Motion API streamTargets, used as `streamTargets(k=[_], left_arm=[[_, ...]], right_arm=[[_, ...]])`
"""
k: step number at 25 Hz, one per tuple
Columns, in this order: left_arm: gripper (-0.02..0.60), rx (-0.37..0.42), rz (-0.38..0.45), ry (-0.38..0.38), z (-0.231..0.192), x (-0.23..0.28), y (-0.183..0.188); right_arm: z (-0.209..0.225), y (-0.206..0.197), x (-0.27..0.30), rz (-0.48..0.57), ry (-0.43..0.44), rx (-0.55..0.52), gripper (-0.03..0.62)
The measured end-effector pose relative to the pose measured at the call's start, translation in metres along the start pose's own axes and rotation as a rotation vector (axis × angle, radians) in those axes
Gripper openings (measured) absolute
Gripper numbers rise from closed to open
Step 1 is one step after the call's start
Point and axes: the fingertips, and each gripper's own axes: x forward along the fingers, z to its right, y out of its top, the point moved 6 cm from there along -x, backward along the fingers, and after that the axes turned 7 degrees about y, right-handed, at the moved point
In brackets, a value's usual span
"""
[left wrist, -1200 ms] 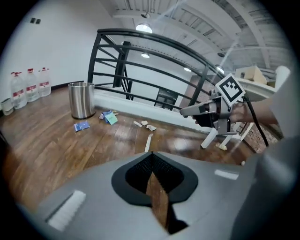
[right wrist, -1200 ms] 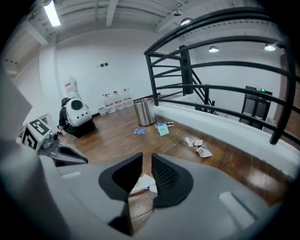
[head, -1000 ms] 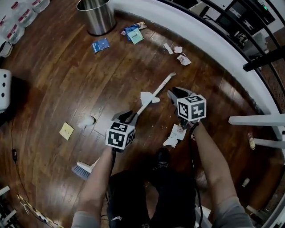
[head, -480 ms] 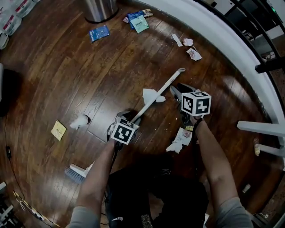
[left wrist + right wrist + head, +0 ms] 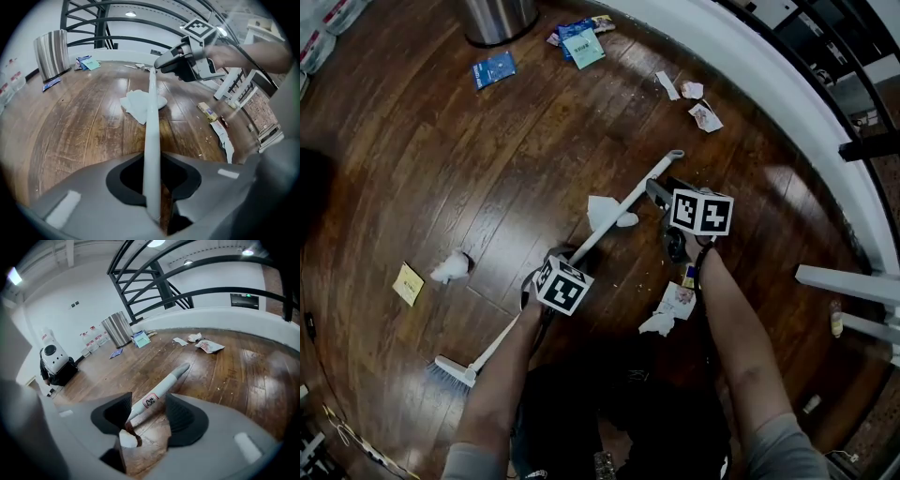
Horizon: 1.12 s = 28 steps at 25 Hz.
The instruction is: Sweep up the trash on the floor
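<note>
Two grippers over a broom [image 5: 642, 187] that lies flat on the wood floor [image 5: 412, 169]. Head view: handle runs diagonally, brush head [image 5: 450, 370] lower left, handle tip upper right. Left gripper [image 5: 551, 261] sits at mid-handle, right gripper [image 5: 661, 195] near the tip. A white tissue [image 5: 602, 211] touches the handle between them. Torn paper [image 5: 675, 305] beside the right forearm; yellow note [image 5: 408, 283], blue packet [image 5: 492, 70] and paper scraps [image 5: 694, 103] well apart; steel bin [image 5: 497, 19] at top. Left gripper view: left gripper [image 5: 153, 178] jaws closing with the handle [image 5: 151, 117] between them, a sliver of floor showing on its right side, so not clenched. Right gripper view: right gripper [image 5: 149, 417] jaws opening, wide, released; the handle end [image 5: 161, 387] lies between them untouched.
</note>
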Motion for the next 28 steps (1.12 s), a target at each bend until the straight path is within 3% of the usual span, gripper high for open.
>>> streamTargets(k=[5,13,18,28], left_arm=[[0.067,0.025,0.008,-0.024,-0.001,-0.004,0.002],[0.067,0.057,0.059,-0.077,0.015,-0.047,0.009],[0.067,0.095,0.089,-0.102,0.021,-0.088,0.007],[0.067,0.129,0.079,-0.127,0.040,-0.214,0.007]], right_arm=[[0.009,0.000,0.007,0.033,0.026,0.085,0.223],[-0.004,0.031,-0.018,0.108,0.056,0.116,0.230],[-0.045,0.049,-0.061,0.108,0.095,0.035,0.236],[-0.160,0.088,-0.182,0.153,0.171,0.090,0.179]])
